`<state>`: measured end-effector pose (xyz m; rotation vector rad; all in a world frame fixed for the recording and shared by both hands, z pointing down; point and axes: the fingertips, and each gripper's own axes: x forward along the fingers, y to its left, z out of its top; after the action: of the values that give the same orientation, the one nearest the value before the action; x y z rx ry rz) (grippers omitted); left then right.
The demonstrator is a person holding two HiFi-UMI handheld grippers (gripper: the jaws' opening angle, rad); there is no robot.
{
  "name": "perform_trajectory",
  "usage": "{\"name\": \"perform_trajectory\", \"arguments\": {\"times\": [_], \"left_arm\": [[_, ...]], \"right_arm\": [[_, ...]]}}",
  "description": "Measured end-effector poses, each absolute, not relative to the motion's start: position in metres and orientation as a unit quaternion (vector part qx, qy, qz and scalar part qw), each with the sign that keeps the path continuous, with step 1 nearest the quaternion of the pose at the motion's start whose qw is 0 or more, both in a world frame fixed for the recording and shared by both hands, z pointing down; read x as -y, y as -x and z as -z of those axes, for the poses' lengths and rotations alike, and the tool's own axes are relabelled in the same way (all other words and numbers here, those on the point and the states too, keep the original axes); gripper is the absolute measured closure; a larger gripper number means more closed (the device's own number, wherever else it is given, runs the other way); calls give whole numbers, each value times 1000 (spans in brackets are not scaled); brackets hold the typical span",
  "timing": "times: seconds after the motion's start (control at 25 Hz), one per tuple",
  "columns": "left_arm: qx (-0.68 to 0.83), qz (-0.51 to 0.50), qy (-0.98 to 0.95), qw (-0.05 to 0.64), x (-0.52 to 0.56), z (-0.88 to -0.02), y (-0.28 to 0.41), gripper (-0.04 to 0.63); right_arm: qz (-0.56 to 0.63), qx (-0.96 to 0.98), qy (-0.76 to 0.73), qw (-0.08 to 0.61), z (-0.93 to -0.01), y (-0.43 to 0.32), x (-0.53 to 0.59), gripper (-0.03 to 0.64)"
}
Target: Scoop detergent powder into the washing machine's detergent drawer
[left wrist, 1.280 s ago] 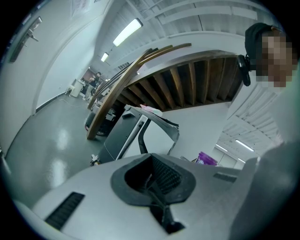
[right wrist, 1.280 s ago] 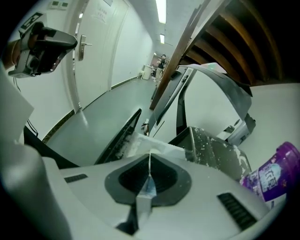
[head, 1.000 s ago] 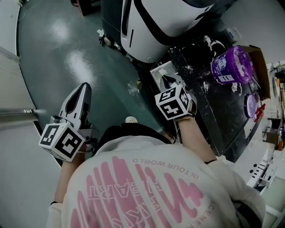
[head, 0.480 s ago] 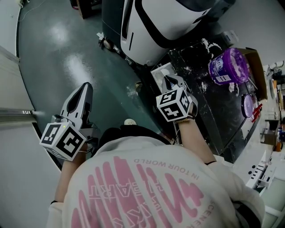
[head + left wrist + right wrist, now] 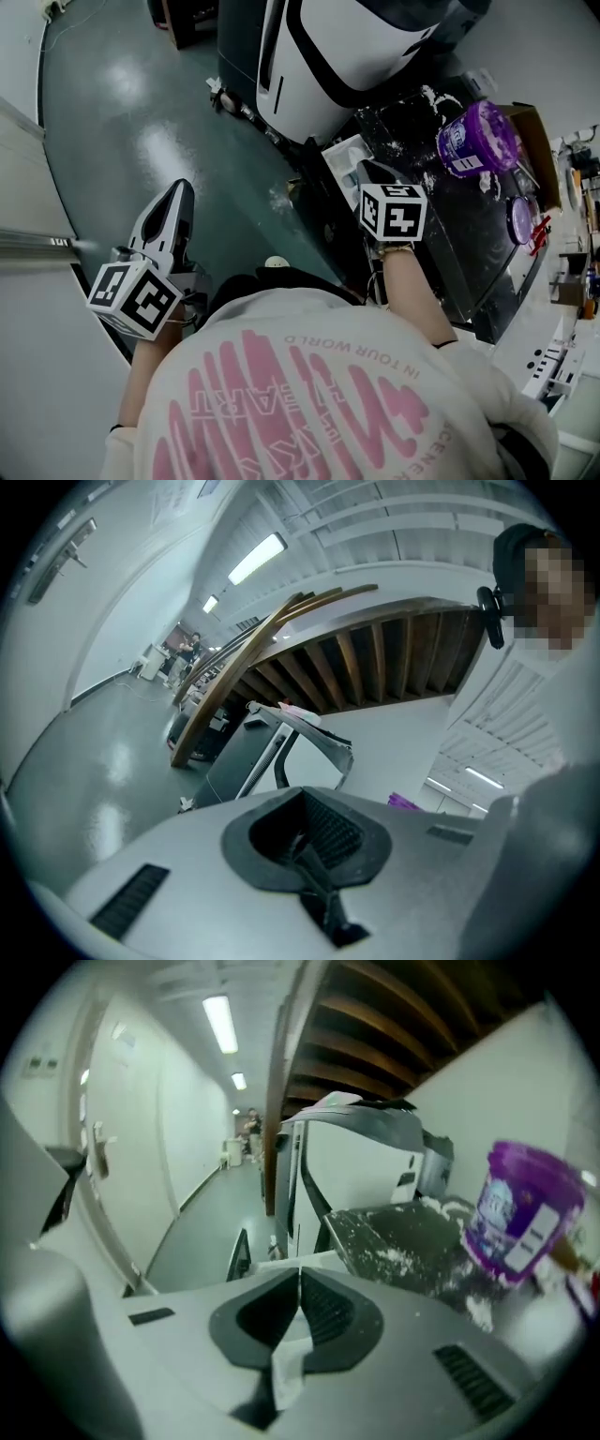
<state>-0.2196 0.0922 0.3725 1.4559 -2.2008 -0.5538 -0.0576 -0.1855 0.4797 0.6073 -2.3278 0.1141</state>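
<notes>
two claws in play, but only one is doing anything. the right claw (image 5: 299, 1283) is clenched tight on a thin white strip (image 5: 286, 1372) that runs back between the jaws. i'm reading that as the scoop's handle, but the bowl end doesn't show in any view, so don't quote me.

what's new versus a second back: the wrist rolls hard. its marker cube (image 5: 394, 212) now faces the head camera almost square, where the older frame has it cocked over. the whole claw also lifts and slides right. a second back its nose hangs right over the open drawer (image 5: 339, 156). now it sits just beside the drawer's right edge, over the black top (image 5: 441, 220) of the machine, and the white drawer is in plain sight again. the grip doesn't loosen at all through that.

my guess is the tip-out is finished and the scoop is getting rolled back level, so one load is probably in. i can't see inside the drawer well enough to confirm.

the purple tub (image 5: 478, 139) stands farther right on the same black top, with spilled powder (image 5: 398, 1258) scattered in between, so another trip would be short.

the left claw (image 5: 176, 199) is closed on nothing. it's parked out over the floor well away from the drawer, basically where it was.
</notes>
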Motion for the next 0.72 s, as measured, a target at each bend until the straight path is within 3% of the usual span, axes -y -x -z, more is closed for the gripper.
{"name": "perform_trajectory", "arguments": {"times": [0.16, 0.36, 0.72], "left_arm": [[792, 200, -534, 218, -97, -370, 216, 595], [784, 193, -547, 219, -98, -368, 209, 595], [750, 173, -599, 221, -83, -362, 183, 595]], "right_arm": [[-273, 885, -286, 246, -480, 38, 196, 614], [-447, 831, -303, 134, -477, 19, 189, 614], [-526, 798, -293, 32, -455, 4, 154, 614]]}}
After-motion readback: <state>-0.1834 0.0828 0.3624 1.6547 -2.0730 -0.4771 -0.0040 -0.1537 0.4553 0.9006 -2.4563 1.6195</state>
